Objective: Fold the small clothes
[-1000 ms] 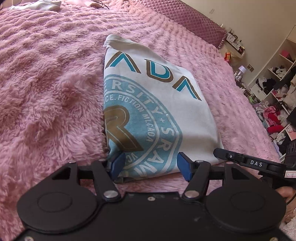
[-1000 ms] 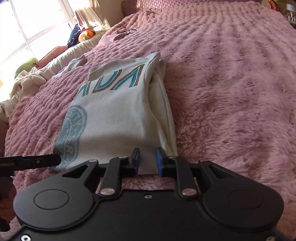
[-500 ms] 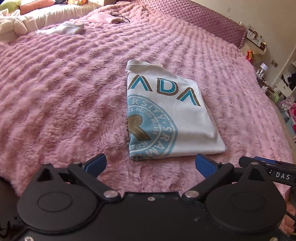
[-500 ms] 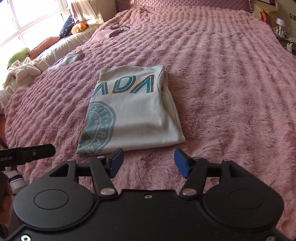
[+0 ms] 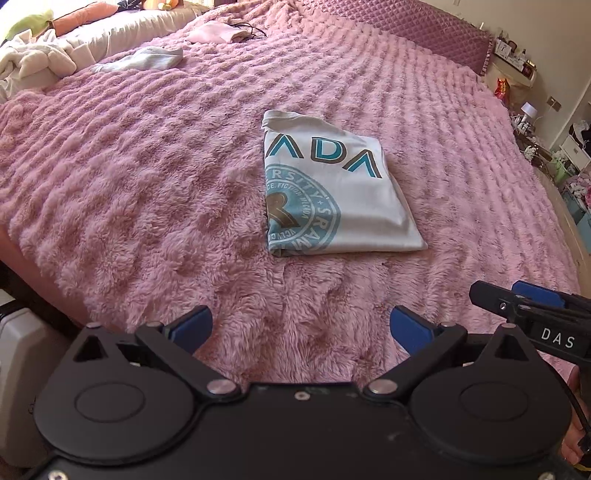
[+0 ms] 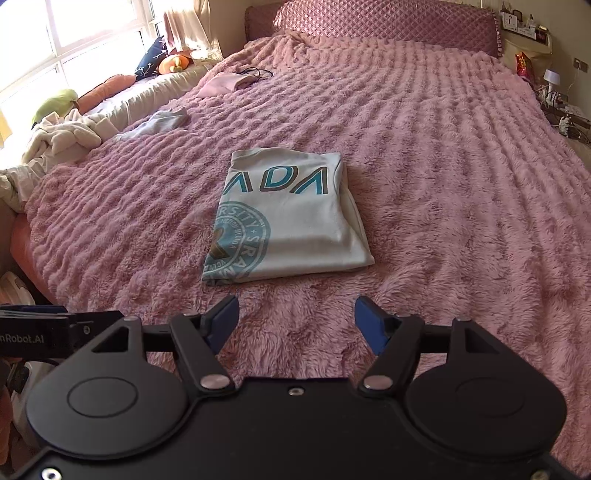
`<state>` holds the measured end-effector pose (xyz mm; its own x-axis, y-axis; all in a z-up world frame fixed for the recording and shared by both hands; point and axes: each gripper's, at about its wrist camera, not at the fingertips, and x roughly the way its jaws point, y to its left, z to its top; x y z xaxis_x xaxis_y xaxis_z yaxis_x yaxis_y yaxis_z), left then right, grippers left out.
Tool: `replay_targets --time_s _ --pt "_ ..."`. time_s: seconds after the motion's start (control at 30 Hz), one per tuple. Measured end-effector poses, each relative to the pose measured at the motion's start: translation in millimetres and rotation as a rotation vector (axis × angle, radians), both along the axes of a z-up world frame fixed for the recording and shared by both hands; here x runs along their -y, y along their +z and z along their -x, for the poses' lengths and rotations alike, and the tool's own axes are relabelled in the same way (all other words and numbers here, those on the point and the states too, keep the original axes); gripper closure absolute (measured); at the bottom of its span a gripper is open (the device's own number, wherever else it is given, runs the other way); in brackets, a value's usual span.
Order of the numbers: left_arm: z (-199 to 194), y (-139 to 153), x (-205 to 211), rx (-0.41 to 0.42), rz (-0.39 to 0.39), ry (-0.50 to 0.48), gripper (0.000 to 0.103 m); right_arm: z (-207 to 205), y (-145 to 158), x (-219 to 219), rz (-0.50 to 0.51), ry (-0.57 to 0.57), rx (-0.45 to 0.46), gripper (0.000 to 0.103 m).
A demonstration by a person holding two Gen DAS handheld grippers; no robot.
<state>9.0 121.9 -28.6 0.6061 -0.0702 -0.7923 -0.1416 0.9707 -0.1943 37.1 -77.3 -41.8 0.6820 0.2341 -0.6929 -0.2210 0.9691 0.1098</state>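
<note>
A white T-shirt point(image 5: 332, 192) with teal lettering and a round teal crest lies folded into a flat rectangle on the pink fluffy bedspread point(image 5: 129, 192). It shows in the right wrist view as the same folded T-shirt point(image 6: 291, 218). My left gripper point(image 5: 301, 326) hangs above the bedspread, well short of the shirt's near edge, open wide with nothing between its blue pads. My right gripper point(image 6: 295, 321) is also raised short of the shirt, its jaws still opening and empty. Its black tip point(image 5: 517, 302) shows at the right of the left wrist view.
A small pale garment point(image 6: 159, 123) and a pink cloth point(image 6: 225, 83) lie far back on the bed. A heap of cream laundry point(image 6: 62, 136) and cushions sit along the left side by the window. A quilted headboard point(image 6: 388, 22) and cluttered shelves point(image 5: 569, 155) stand beyond.
Both grippers let go of the shirt's near edge, opened and pulled back and up. The folded shirt stays flat on the bed and now looks smaller and farther off.
</note>
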Motion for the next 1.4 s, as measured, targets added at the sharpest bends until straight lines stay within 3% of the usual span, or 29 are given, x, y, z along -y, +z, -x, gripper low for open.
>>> replay_targets --time_s 0.23,0.8,1.0,1.13,1.23,1.4 --pt "6 9 8 -0.004 -0.02 -0.02 0.0 12 12 4 0.002 -0.016 0.004 0.029" --pt "0 3 6 -0.038 -0.043 -0.019 0.0 15 7 11 0.028 -0.051 -0.022 0.023" --pt "0 1 5 -0.045 -0.052 -0.016 0.0 15 6 11 0.022 -0.048 -0.022 0.01" --pt "-1 0 3 -0.048 -0.045 -0.017 0.0 15 5 10 0.029 -0.055 -0.01 0.009" --pt "-1 0 2 -0.052 -0.043 -0.015 0.0 16 4 9 0.041 -0.062 0.0 0.0" --pt "-1 -1 3 -0.052 -0.046 -0.014 0.0 16 4 8 0.036 -0.062 -0.005 0.0"
